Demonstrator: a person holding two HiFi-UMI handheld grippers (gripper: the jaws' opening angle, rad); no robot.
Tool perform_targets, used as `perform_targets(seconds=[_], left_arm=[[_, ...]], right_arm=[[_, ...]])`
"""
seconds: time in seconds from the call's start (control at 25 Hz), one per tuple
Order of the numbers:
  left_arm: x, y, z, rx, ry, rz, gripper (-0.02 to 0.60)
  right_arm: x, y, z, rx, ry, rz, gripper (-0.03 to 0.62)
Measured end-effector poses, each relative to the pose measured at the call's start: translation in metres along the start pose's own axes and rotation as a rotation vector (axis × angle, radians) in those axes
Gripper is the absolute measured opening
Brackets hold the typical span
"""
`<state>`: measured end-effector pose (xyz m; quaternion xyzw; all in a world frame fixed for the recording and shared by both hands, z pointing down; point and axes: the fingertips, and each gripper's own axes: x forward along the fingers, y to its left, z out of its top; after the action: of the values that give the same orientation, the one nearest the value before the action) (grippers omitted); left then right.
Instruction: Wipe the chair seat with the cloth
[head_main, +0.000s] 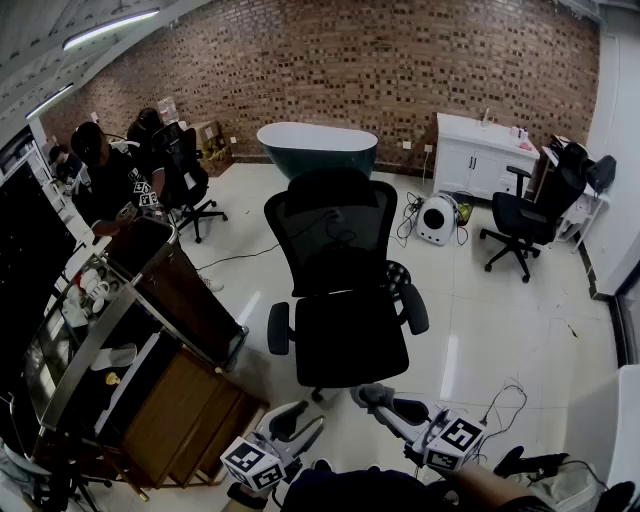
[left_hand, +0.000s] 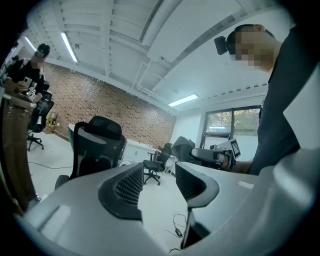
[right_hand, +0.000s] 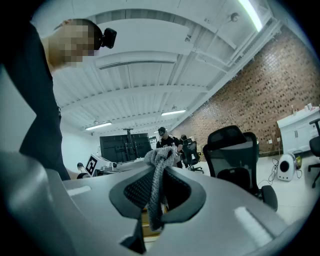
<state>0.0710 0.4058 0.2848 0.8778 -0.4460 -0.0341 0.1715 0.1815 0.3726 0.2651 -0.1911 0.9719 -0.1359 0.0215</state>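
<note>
The brick wall (head_main: 420, 60) is running across behind the black mesh chair (head_main: 335, 250), and the pale glossy floor (head_main: 500, 330) is spreading out under the chair. The chair is standing upright with its back toward the wall. Its seat (head_main: 350, 340) is facing me with nothing lying on it. To the left of the chair a brown wooden unit (head_main: 185, 300) is leaning at a slant. Behind the chair a dark bathtub (head_main: 315, 148) with a pale rim is sitting against the wall, and behind and to the right of the chair a white cabinet (head_main: 480, 155) is standing. A second black office chair (head_main: 525, 220) is sitting well off to the right of the mesh chair.

I am holding both grippers low on my side of the chair, in front of its seat and apart from it. My left gripper (head_main: 303, 420) is pointing toward the chair's front left. In the left gripper view its jaws are standing spread (left_hand: 157, 182), and only floor is showing between them. My right gripper (head_main: 385, 402) is reaching toward the chair's front edge. Its jaws are pinching the grey cloth (right_hand: 159, 170), which is bunching above the tips and trailing down between them. The cloth (head_main: 368, 395) is hanging clear of the seat, just in front of the chair
</note>
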Motion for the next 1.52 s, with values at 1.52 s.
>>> perform_targets(seconds=[1.52], left_arm=[[0.153,0.333,0.097,-0.039,0.036,-0.145,0.241]], right_arm=[[0.329,-0.219,0.045,0.105,0.0,-0.056,0.038]])
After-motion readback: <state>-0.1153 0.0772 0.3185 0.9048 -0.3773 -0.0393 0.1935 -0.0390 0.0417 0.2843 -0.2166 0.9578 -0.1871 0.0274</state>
